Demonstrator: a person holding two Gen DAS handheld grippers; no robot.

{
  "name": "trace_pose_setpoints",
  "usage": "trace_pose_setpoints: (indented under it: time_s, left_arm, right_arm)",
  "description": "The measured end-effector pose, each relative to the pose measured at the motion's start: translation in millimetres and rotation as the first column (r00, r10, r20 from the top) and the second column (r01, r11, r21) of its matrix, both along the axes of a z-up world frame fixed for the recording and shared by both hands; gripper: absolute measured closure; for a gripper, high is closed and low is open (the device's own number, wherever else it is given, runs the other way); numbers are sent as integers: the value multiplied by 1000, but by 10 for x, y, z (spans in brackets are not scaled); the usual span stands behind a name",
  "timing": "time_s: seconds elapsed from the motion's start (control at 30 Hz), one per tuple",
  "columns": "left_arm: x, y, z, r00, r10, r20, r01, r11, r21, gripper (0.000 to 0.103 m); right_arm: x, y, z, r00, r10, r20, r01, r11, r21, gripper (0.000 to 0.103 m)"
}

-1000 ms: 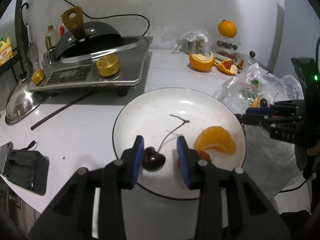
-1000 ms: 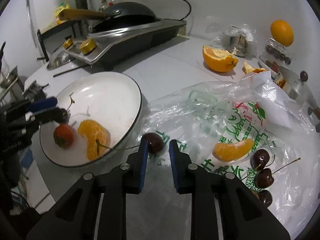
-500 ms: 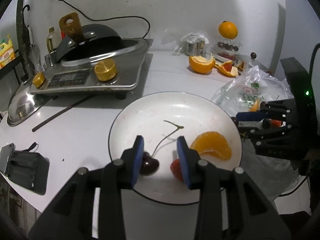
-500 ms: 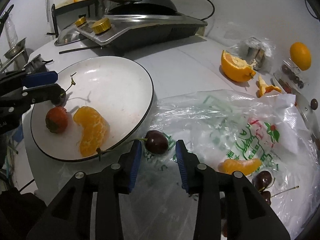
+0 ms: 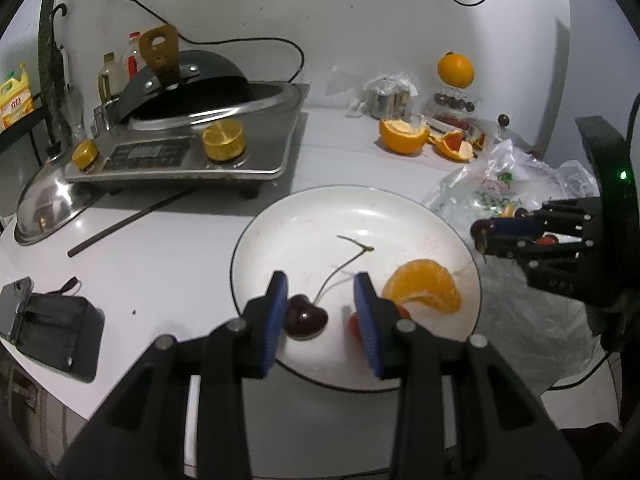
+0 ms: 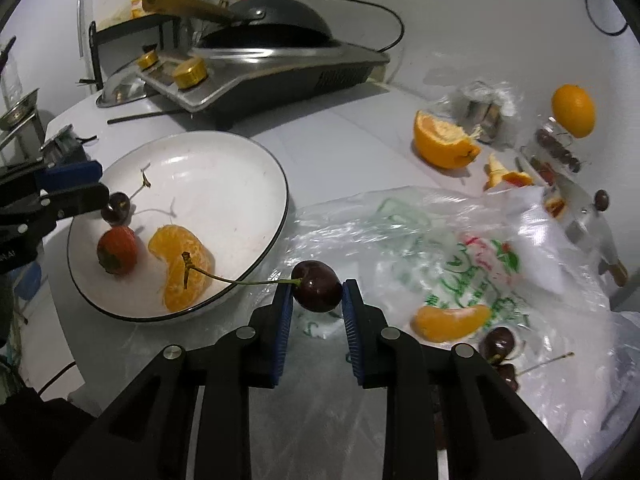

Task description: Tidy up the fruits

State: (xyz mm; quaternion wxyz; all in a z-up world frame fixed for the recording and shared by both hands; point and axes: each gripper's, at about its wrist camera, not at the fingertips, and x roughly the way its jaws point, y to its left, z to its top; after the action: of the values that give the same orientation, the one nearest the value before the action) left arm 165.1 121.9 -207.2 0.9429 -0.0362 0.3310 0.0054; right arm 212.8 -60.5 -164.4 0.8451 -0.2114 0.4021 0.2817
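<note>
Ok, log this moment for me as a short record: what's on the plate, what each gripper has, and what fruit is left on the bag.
plate: cherry, strawberry, orange segment
right gripper: jaws just closed, shut on dark cherry, stem reaching over the plate rim
left gripper: open, plate cherry beside its left pad
plastic bag: one orange segment, more cherries

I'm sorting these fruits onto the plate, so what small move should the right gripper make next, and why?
Probably lift the right gripper slightly and carry it left over the white plate. Its jaws have just been closing and now pinch the dark cherry above the plastic bag, beside the plate's rim. The plate already holds an orange segment and other fruit.
</note>
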Motion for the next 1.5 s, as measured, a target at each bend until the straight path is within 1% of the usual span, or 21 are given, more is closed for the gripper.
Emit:
trace_pose_setpoints:
  time_s: [0.13, 0.3, 0.53, 0.8, 0.97, 1.0, 1.07, 1.1, 1.27, 1.5]
  left_arm:
    - [-48, 18, 12, 1000, -3, 14, 4, 1000, -14, 67]
    - [-92, 73, 14, 1000, -5, 26, 6, 999, -32, 67]
    - [-146, 199, -2, 999, 7, 31, -5, 999, -54, 67]
    - [-167, 262, -36, 999, 8, 32, -5, 998, -70, 67]
    - [-175, 260, -40, 999, 9, 33, -6, 997, -71, 66]
    - [-178, 260, -40, 999, 9, 35, -6, 997, -70, 64]
    - [-182, 255, -33, 999, 12, 38, -9, 997, -74, 53]
    - [-189, 256, -29, 999, 17, 43, -13, 997, -80, 50]
    - [-191, 172, 7, 999, 12, 46, -9, 998, -70, 50]
    - [-177, -35, 54, 999, -18, 45, 20, 999, -49, 50]
  right_arm:
    - [-51, 6, 155, 1000, -15, 26, 14, 1000, 14, 76]
    - [-94, 190, 242, 999, 7, 31, -8, 1000, 29, 76]
    - [-74, 461, 142, 1000, 27, 5, -27, 999, 17, 76]
    - [-21, 593, 36, 999, 21, -26, -21, 1000, -8, 76]
    - [-14, 602, 28, 999, 15, -32, -15, 1000, -18, 75]
    - [-13, 601, 30, 999, 14, -33, -15, 1000, -19, 72]
    - [-24, 588, 37, 1000, 11, -29, -12, 1000, -20, 65]
    - [-30, 583, 40, 1000, 12, -29, -13, 1000, -18, 64]
    - [-71, 485, 89, 1000, 8, -17, -8, 1000, -5, 64]
    - [-130, 257, 159, 1000, -18, 0, 18, 1000, 14, 64]
